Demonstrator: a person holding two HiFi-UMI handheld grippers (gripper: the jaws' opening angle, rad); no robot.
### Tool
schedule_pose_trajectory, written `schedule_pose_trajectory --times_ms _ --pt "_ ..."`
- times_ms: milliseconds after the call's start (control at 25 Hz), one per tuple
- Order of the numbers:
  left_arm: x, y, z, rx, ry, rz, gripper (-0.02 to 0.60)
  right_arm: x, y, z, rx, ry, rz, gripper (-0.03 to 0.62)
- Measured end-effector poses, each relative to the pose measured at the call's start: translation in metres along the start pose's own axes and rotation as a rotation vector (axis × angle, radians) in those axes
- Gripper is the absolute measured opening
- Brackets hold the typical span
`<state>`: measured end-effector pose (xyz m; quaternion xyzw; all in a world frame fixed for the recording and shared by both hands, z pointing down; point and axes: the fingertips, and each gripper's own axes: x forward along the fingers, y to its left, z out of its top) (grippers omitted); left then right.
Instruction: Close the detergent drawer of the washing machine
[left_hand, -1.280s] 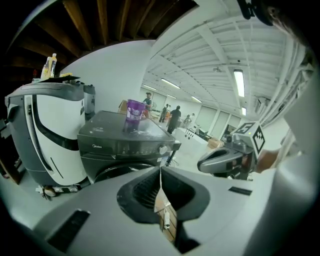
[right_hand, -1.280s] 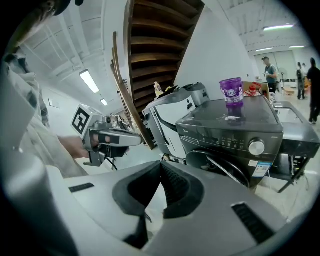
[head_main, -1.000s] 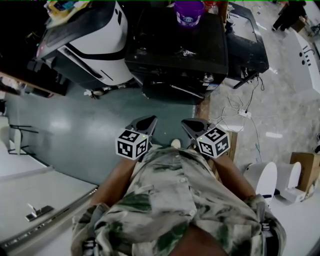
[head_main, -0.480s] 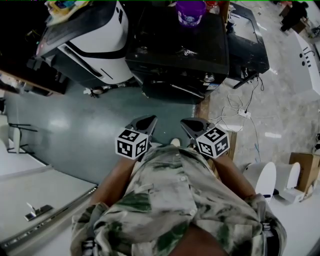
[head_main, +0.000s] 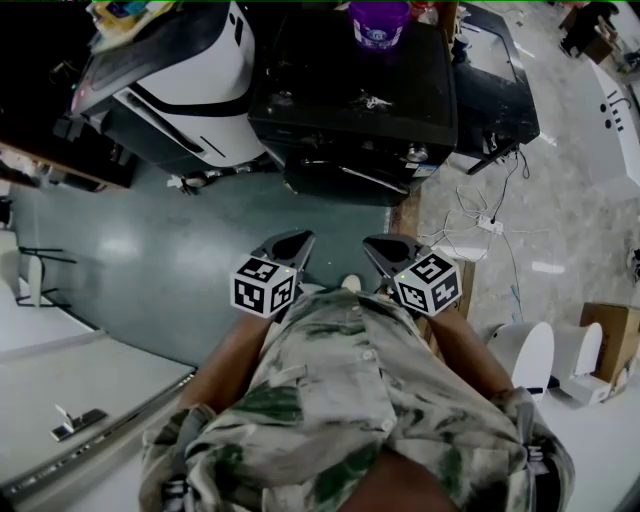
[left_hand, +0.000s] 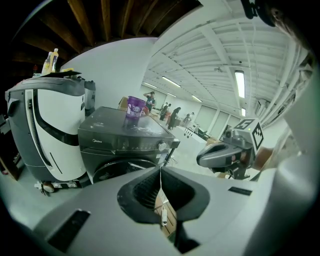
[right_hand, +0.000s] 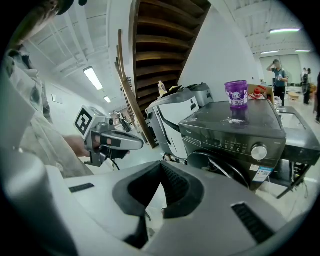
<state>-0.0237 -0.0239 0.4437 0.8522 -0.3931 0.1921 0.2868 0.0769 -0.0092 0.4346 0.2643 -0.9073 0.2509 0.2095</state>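
The dark washing machine (head_main: 350, 100) stands ahead of me with a purple cup (head_main: 378, 22) on its top. Its control panel (left_hand: 120, 146) with a round knob (right_hand: 259, 151) faces me. The drawer sits at the panel's left end (left_hand: 97, 146), and whether it stands out I cannot tell. My left gripper (head_main: 298, 240) and right gripper (head_main: 377, 245) hang side by side close to my body, well short of the machine. Both are shut with nothing between the pads, as the left gripper (left_hand: 161, 170) and right gripper (right_hand: 161, 165) show in their own views.
A white-and-black appliance (head_main: 190, 80) stands left of the washer and another dark machine (head_main: 490, 95) stands to its right. Cables (head_main: 480, 225) trail over the floor at the right, near white stools (head_main: 525, 355) and a cardboard box (head_main: 610, 340). People stand far off in the hall (right_hand: 277, 75).
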Motion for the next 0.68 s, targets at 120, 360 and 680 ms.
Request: schedule_pose_trajectory --times_ms 120,360,680 --pt "0.0012 -0.0019 0.001 0.0 -0.005 -0.01 0.026 -0.0012 -0.0017 -0.0005 0.001 -0.002 0.0 0.02" --pt "0.0049 -0.0031 -0.0018 0.001 0.004 -0.009 0.026 -0.0014 -0.0044 -0.0021 0.004 -0.009 -0.003 0.021" --pt "0.0084 0.0032 -0.0004 -0.004 0.008 0.005 0.026 -0.0027 -0.009 -0.0007 -0.006 -0.014 -0.004 0.02"
